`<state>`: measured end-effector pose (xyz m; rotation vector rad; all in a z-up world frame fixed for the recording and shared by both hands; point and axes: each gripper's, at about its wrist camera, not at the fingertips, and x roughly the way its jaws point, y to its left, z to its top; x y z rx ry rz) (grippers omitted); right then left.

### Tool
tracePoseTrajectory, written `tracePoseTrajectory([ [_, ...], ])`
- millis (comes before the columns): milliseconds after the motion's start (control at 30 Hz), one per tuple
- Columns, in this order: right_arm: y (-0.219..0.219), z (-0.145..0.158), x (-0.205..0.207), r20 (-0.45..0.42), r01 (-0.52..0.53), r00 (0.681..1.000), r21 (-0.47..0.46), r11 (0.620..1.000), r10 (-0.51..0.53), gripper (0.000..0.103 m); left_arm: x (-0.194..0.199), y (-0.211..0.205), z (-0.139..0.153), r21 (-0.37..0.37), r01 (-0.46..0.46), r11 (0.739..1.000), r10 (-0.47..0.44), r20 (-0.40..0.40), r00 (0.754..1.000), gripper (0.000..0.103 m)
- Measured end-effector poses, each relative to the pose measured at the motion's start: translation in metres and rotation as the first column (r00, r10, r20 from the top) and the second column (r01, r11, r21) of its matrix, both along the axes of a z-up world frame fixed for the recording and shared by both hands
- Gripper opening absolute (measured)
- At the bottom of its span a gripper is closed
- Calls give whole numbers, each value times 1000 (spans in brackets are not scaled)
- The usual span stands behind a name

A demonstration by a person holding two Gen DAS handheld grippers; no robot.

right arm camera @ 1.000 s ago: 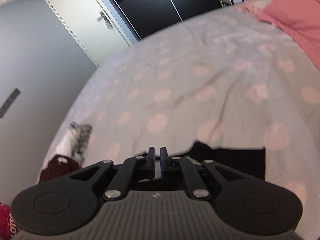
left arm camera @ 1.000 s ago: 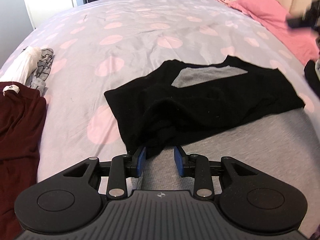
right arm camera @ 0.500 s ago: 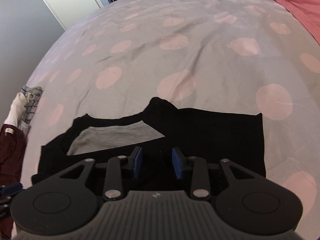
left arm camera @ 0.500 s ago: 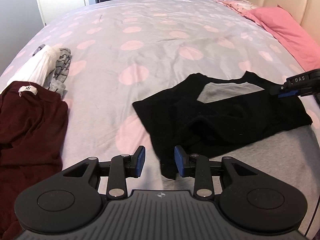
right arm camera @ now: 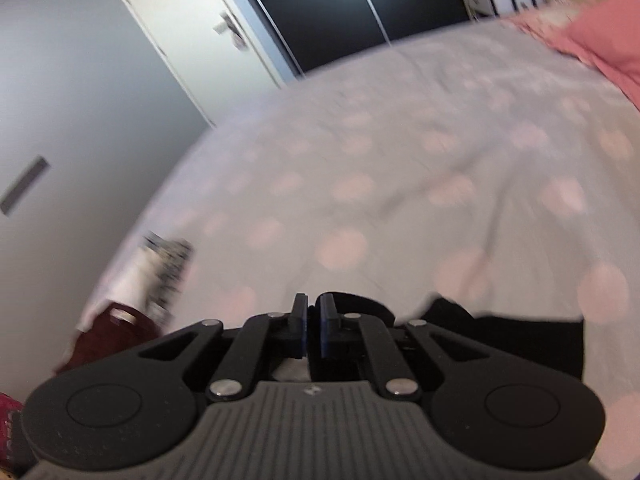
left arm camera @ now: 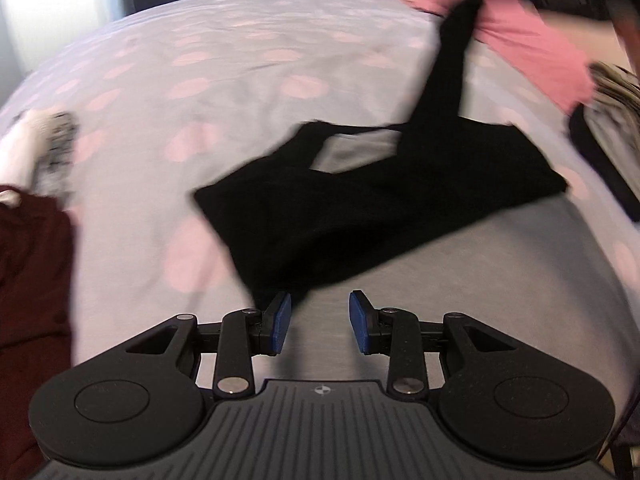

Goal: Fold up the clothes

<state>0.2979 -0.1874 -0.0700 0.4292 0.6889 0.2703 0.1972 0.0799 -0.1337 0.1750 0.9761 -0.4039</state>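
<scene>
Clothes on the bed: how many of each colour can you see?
Black: 1, the top, one end lifted.
Dark red: 1, the garment.
White: 1, the bundle.
Grey patterned: 1, the piece.
Total: 4. Blurred things at the right edge not counted.

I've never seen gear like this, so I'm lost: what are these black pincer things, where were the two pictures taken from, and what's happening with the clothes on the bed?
There is no robot here. A person holds a two-finger gripper in each hand, each with a camera looking along its fingers. One picture comes from the left gripper, which is open by the near edge of a black top. The other comes from the right gripper, whose jaws have just been closing and now pinch that top, lifting part of it. The top lies on a grey bed cover with pink dots. A maroon garment and a pink pillow lie aside.
</scene>
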Motion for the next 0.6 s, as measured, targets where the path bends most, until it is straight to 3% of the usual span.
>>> tracePoseTrajectory([
  [133,13,45,-10,132,-36,991,73,997,26,7,-6,-22,-11,-14,79,997,-79,21,997,30],
  [333,24,93,-18,257,-80,966,161,984,37,7,-10,-35,-13,-41,131,991,-128,57,990,30],
  [500,28,118,-20,301,-117,953,239,964,41,7,-10,-36,-25,-12,123,992,-123,37,992,30],
  [600,33,133,-23,331,-140,942,253,957,50,7,-7,-28,-29,18,73,997,-74,31,997,30],
])
